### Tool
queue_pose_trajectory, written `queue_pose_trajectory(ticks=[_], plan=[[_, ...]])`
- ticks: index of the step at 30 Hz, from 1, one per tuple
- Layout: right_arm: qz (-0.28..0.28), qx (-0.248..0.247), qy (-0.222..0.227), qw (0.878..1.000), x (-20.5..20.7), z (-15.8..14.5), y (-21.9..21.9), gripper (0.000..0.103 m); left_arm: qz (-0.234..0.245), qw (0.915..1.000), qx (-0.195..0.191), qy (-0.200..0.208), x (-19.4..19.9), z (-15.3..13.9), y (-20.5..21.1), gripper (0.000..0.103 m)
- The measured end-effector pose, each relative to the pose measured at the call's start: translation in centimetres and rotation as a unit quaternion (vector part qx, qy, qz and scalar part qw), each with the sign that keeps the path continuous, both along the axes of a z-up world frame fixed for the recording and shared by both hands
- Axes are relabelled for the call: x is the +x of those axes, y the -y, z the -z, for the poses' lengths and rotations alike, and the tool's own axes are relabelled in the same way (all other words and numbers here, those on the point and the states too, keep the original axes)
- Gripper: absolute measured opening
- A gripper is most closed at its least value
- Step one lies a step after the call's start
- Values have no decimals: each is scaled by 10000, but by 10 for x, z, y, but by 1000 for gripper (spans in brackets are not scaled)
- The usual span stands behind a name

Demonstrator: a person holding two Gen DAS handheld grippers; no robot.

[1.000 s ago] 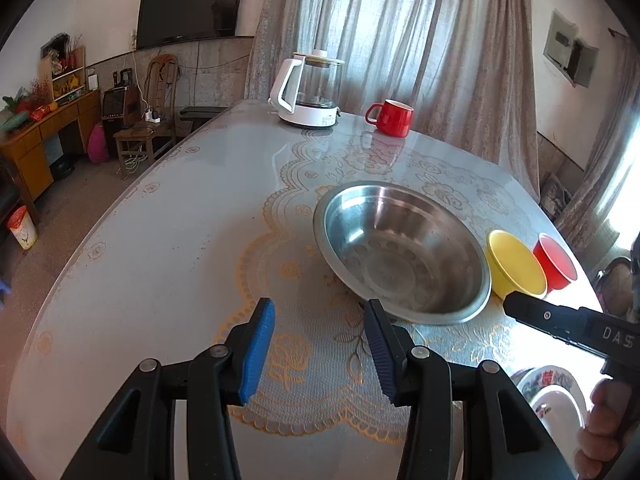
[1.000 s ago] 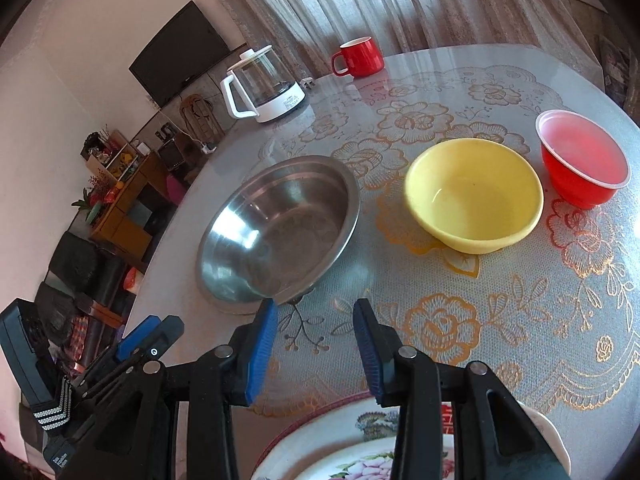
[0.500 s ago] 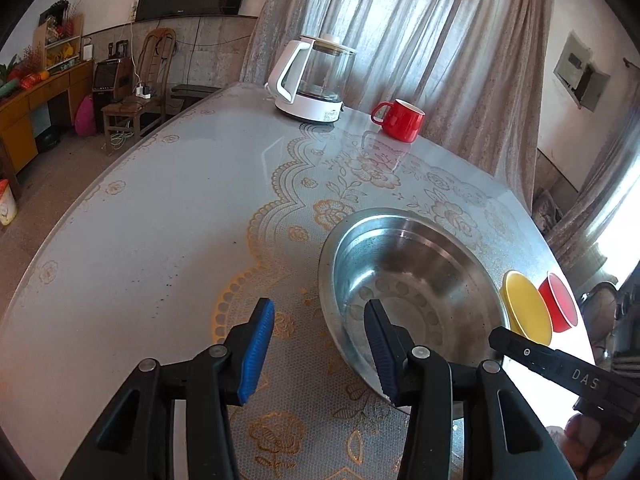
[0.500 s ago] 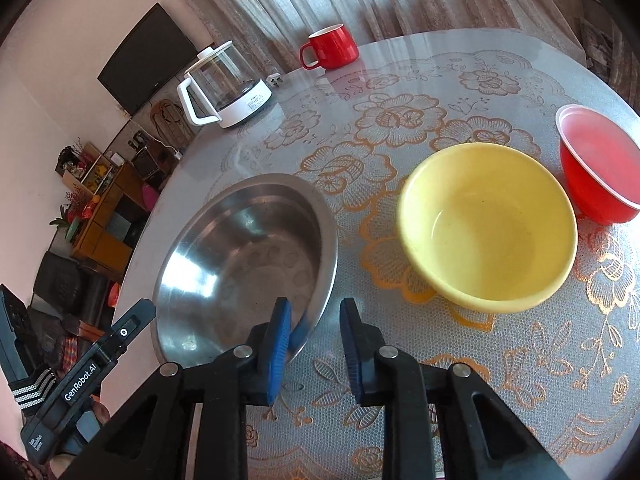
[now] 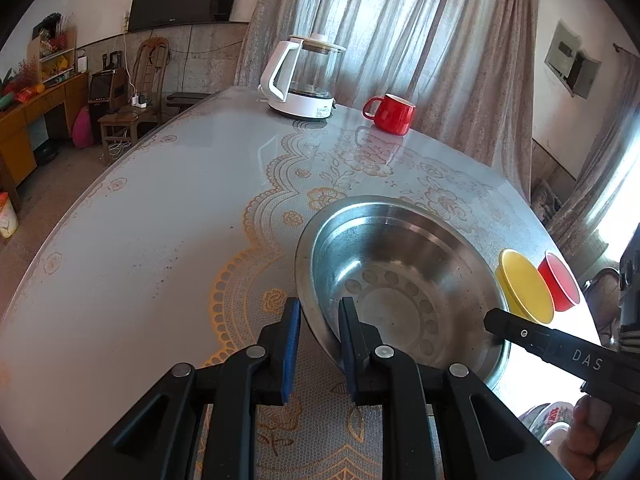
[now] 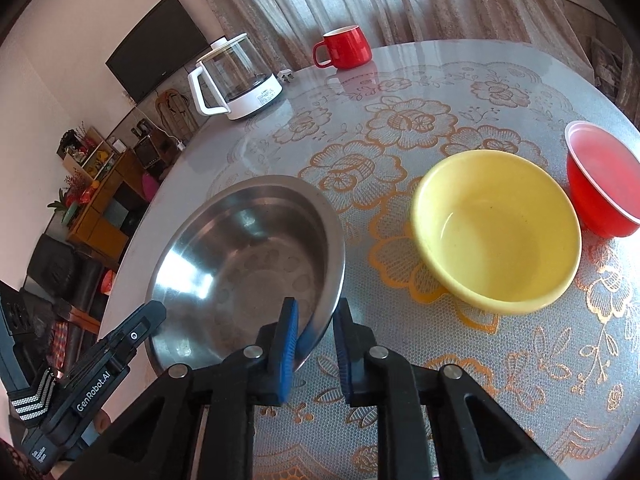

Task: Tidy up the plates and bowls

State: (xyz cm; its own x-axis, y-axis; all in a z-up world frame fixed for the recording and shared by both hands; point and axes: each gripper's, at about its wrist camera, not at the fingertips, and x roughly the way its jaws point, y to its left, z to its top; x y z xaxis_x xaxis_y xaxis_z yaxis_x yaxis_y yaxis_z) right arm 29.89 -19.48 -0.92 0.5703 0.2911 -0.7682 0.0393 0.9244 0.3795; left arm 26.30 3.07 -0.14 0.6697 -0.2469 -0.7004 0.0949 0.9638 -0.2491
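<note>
- A stainless steel basin (image 5: 400,284) is sitting on the table (image 5: 160,220), toward its near edge, on the lace-patterned cover (image 6: 400,128).
- The left gripper (image 5: 316,320) is straddling the basin's near-left rim: one blue pad is lying outside the wall, the other inside, and the jaws are closing on the rim without visibly pressing it.
- The right gripper (image 6: 314,320) is doing the same at the basin's near-right rim, with the jaws closing, the rim between the pads and a narrow gap showing on the outer side.
- A yellow bowl (image 6: 496,228) is standing just beside the basin on its right, not touching it.
- A red bowl (image 6: 600,184) is sitting close against the yellow one, nearer the table's right edge.
- A glass kettle (image 6: 236,80) on a white base and a red mug (image 6: 344,48) are standing at the far edge, well apart from the bowls.
- Patterned plates (image 5: 548,426) are peeking in at the near right edge, by a hand (image 5: 584,436) on the right gripper's handle.
</note>
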Motion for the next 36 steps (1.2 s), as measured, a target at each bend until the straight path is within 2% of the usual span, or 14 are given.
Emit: queue_pose_trajectory(ticks=[24,32,34,36], plan=[[-582,-62,-54,9983,-55,0,-33,17,-330,9992,199,123,-95,-7,-24,20],[-693,19,-69,9976,-72,-1,-37,17,-288,9994,158,121,-111,-10,-24,19],[-741,48,-40,9972,-75,-4,-38,17,-142,9998,25,146,-115,-12,-22,18],[-807,106,-10,9967,-78,-6,-40,17,-134,9997,102,195,-117,-15,-17,18]])
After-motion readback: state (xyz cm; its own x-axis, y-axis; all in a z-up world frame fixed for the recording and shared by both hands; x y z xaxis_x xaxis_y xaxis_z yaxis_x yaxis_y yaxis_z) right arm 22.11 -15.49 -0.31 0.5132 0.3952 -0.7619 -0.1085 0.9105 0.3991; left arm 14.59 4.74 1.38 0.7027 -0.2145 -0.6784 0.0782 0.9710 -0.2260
